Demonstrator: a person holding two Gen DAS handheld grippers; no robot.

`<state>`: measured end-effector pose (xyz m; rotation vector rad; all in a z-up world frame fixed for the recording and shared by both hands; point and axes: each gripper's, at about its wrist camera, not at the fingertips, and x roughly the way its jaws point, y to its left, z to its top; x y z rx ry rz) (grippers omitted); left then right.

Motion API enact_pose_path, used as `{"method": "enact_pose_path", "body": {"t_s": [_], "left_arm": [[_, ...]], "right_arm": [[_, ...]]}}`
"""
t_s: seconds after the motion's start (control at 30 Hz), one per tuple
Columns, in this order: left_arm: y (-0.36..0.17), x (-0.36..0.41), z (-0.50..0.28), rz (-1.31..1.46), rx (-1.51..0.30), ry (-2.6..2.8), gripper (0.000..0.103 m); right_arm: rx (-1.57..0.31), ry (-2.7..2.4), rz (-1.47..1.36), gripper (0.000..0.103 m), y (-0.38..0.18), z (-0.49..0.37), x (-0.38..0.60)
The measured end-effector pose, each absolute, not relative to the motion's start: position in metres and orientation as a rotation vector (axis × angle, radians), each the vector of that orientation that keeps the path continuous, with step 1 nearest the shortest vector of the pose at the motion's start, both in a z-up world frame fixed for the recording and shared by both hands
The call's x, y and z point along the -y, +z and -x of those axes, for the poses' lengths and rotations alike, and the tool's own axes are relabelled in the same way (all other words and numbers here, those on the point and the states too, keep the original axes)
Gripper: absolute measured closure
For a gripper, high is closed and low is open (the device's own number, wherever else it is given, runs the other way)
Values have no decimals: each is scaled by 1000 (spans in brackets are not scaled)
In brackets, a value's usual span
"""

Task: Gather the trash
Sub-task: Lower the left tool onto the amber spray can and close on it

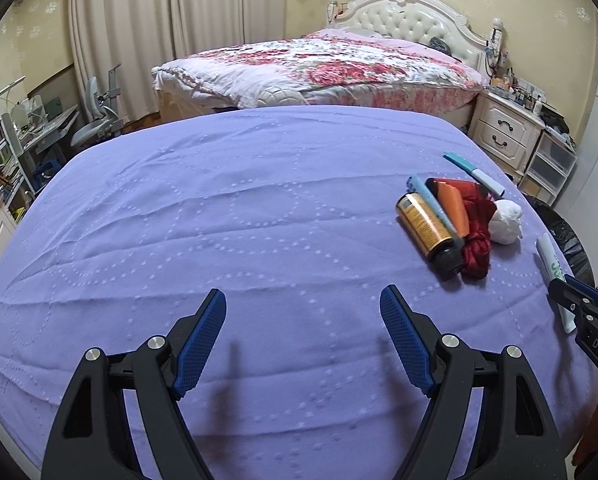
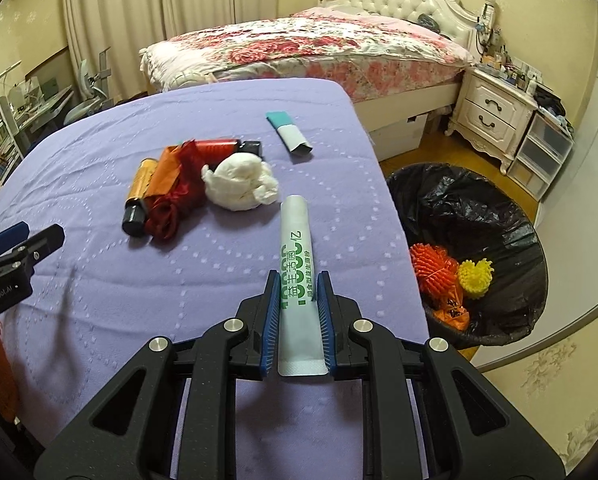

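Note:
My right gripper (image 2: pixel 298 280) is shut on a white tube with green print (image 2: pixel 295 256), held over the purple cloth; the tube also shows at the right edge of the left wrist view (image 1: pixel 552 264). My left gripper (image 1: pixel 302 300) is open and empty above the cloth's front. A trash pile lies on the cloth: a gold bottle with black cap (image 2: pixel 139 192), orange and red wrappers (image 2: pixel 175 184), a white crumpled tissue (image 2: pixel 239 182) and a teal-and-white sachet (image 2: pixel 289 132). A bin with a black bag (image 2: pixel 499 216) stands right of the table and holds orange and yellow pieces (image 2: pixel 439 268).
The purple cloth covers the table (image 2: pixel 99 280), whose right edge borders the bin. A bed with a floral quilt (image 2: pixel 299 48) stands behind. A white nightstand (image 2: pixel 495 112) and plastic drawers (image 2: pixel 543 148) are at the far right. A desk and shelves (image 1: pixel 19 132) stand at the left.

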<state>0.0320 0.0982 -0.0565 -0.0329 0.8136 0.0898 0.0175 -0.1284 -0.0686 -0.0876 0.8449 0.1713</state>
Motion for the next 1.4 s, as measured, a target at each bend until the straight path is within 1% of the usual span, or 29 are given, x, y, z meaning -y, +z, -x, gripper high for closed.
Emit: {"method": "enact_pose_path", "body": {"t_s": [0.57, 0.8, 1.17, 1.27, 1.4], "left_arm": [[-47, -63, -76, 34, -815, 48, 26], [-55, -54, -94, 20, -844, 45, 26], [-65, -60, -91, 41, -892, 40, 26], [-66, -62, -88, 71, -906, 21, 31], [-64, -60, -83, 73, -900, 17, 31]], "right_arm": [[-858, 183, 37, 85, -72, -54, 140], [-858, 183, 37, 84, -72, -55, 140], [-859, 184, 35, 84, -72, -59, 139], [-860, 185, 33, 84, -72, -58, 139], [-859, 184, 34, 84, -71, -59, 139]]}}
